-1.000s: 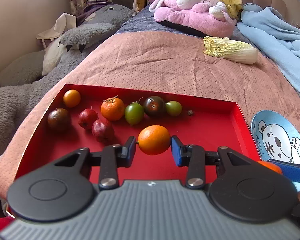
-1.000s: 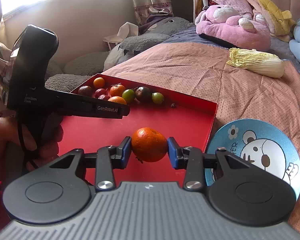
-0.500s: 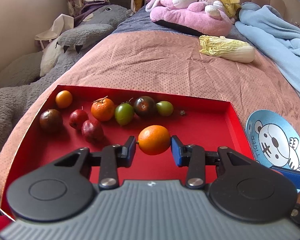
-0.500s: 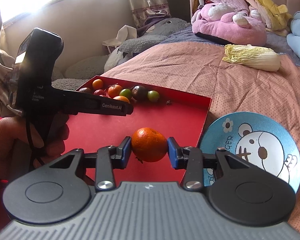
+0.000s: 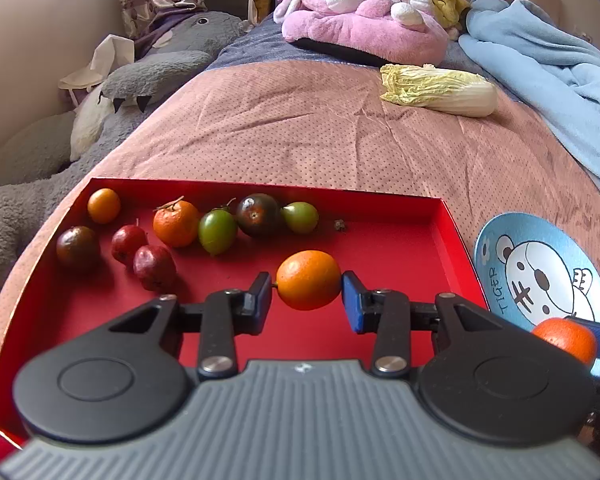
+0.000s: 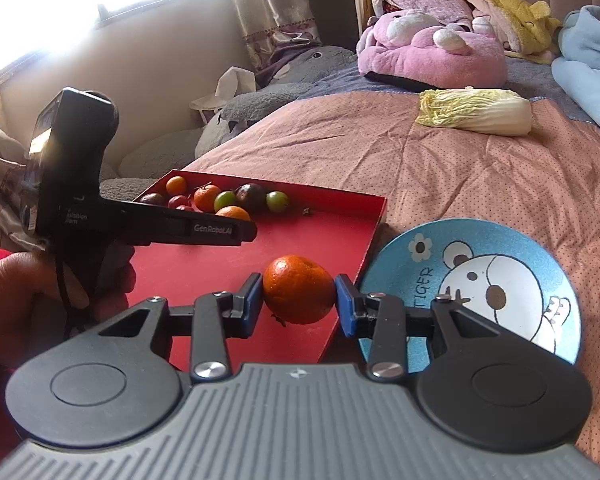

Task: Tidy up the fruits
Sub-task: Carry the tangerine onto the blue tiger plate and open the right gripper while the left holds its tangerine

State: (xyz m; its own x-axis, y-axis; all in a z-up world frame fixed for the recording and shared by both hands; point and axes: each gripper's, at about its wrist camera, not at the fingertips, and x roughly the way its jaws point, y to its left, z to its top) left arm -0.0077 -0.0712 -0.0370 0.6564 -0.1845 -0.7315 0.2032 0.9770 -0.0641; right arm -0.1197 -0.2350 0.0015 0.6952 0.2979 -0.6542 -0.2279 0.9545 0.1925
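Observation:
My left gripper (image 5: 306,294) is shut on a smooth orange fruit (image 5: 309,279) above the red tray (image 5: 400,264). Several small fruits lie in a row along the tray's far side: a tangerine (image 5: 175,223), a green one (image 5: 217,231), a dark one (image 5: 257,214) and red ones (image 5: 154,266). My right gripper (image 6: 298,298) is shut on a tangerine (image 6: 298,289) over the tray's right edge (image 6: 370,240), beside the blue bear plate (image 6: 476,284). In the right wrist view the left gripper (image 6: 236,232) reaches over the tray (image 6: 220,256), a hand (image 6: 20,292) on its grip.
The tray and plate (image 5: 540,272) rest on a pink bedspread (image 5: 320,120). A napa cabbage (image 5: 440,90) lies farther back, with a pink plush toy (image 5: 364,28), a blue blanket (image 5: 560,80) and a grey plush toy (image 5: 148,72) around the bed.
Both grippers have drifted to the right with their fruits still gripped. The right one's tangerine now hangs over the tray's right edge, closer to the plate.

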